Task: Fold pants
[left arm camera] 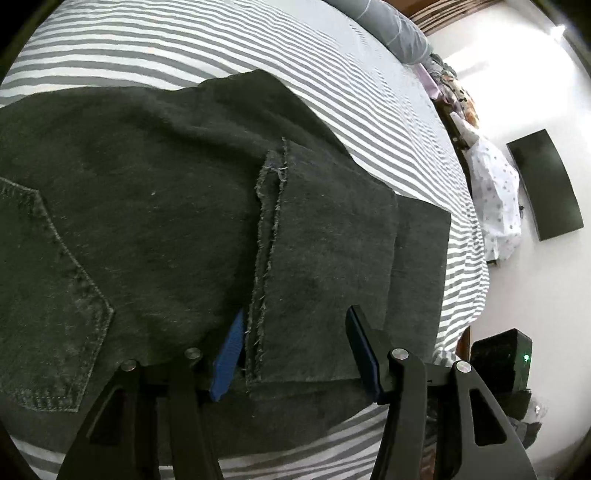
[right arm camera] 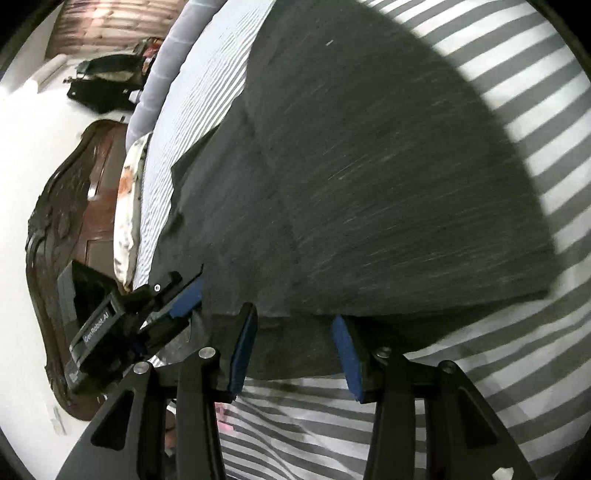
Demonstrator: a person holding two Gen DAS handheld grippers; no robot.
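Dark grey pants (left arm camera: 147,192) lie folded on the striped bed, with a back pocket (left arm camera: 48,295) at the left and the frayed leg hem (left arm camera: 266,236) laid over the seat. My left gripper (left arm camera: 295,314) stands open over the near edge of the top layer; its blue pads (left arm camera: 227,354) sit either side of the cloth without pressing it. In the right wrist view the pants (right arm camera: 369,166) fill the middle. My right gripper (right arm camera: 295,314) is open at their near folded edge, with cloth between the jaws but not pinched. The left gripper (right arm camera: 184,295) shows at the pants' left corner.
The grey-and-white striped sheet (left arm camera: 369,92) covers the bed. A grey pillow (left arm camera: 391,26) lies at its far end. A carved dark wooden bed frame (right arm camera: 62,229), a white floor (left arm camera: 535,92) and a dark mat (left arm camera: 546,184) lie beside the bed. A patterned cloth (left arm camera: 495,192) hangs off the edge.
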